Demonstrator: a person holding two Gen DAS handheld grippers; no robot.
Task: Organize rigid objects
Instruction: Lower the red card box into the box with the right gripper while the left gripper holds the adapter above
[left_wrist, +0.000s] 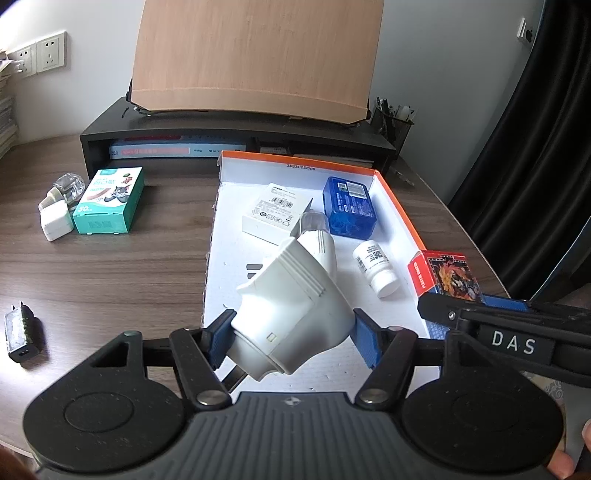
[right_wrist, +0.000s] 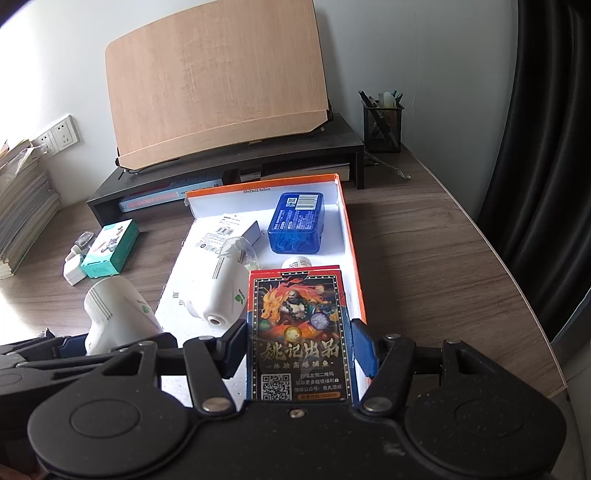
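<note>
An open box (right_wrist: 352, 236) lies mid-worktop (right_wrist: 443, 266), before the riser shelf (right_wrist: 236, 166) along the worktop's back edge. In it sit a tin (right_wrist: 295, 225), a flat carton (right_wrist: 218, 232) and a small bottle (left_wrist: 375, 267). Toward the worktop's left edge lie a carton (left_wrist: 109, 201) and a charger (left_wrist: 55, 221), touching.

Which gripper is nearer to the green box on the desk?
Left. The left gripper, holding a white plug-in device, is nearer the green box; the right gripper is farther.

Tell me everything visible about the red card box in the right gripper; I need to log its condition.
The red card box is a glossy printed carton with red sides, a dark face showing a dragon and a figure, gold Chinese lettering and a QR code. It looks closed and undamaged. The right gripper holds it between blue fingers, tilted face up above the near end of the orange-rimmed box.
</note>
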